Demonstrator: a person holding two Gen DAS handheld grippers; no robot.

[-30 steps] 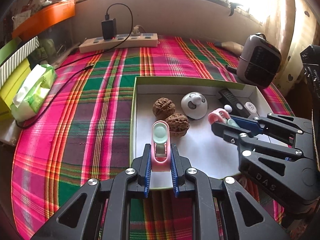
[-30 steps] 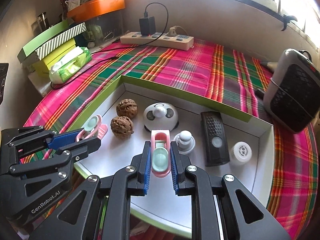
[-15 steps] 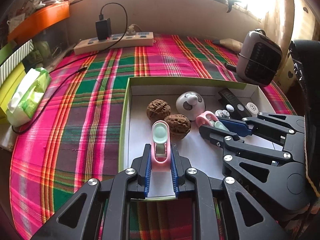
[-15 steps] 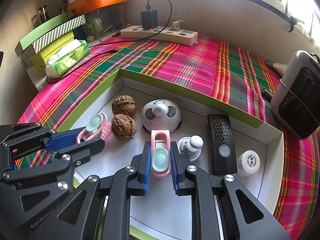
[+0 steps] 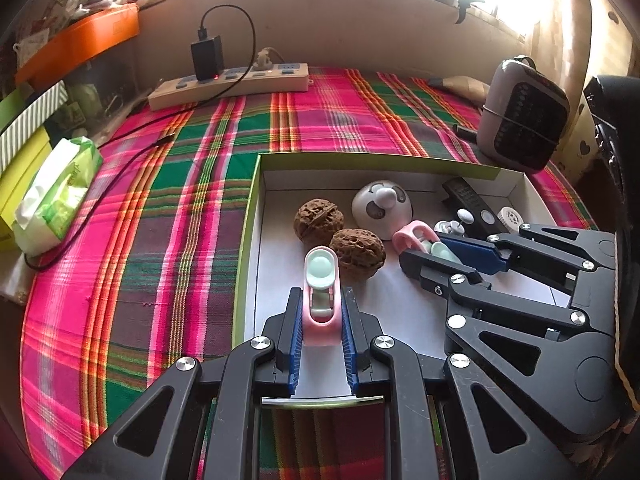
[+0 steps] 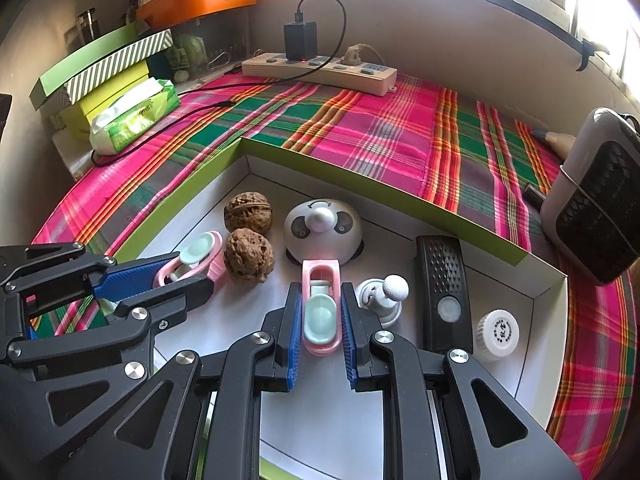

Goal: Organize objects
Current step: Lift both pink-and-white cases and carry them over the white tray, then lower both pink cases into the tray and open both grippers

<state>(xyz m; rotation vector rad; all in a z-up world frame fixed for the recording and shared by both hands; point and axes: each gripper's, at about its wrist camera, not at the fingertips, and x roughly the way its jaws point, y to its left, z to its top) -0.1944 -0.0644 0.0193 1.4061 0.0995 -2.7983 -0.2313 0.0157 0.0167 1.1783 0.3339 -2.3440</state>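
Pink plastic with a mint pad: two such clips are held over the white floor of a green-walled box (image 6: 360, 172). The left gripper (image 5: 320, 320) clenches the left clip (image 5: 321, 292) by its pink base, long axis along the fingers, mint pad at the far end, just beside the nearer walnut (image 5: 358, 258). The right gripper (image 6: 320, 320) grasps the right clip (image 6: 320, 308) the same way but reversed, mint pad toward the camera, open pink end pointing at the panda dome (image 6: 322, 226).
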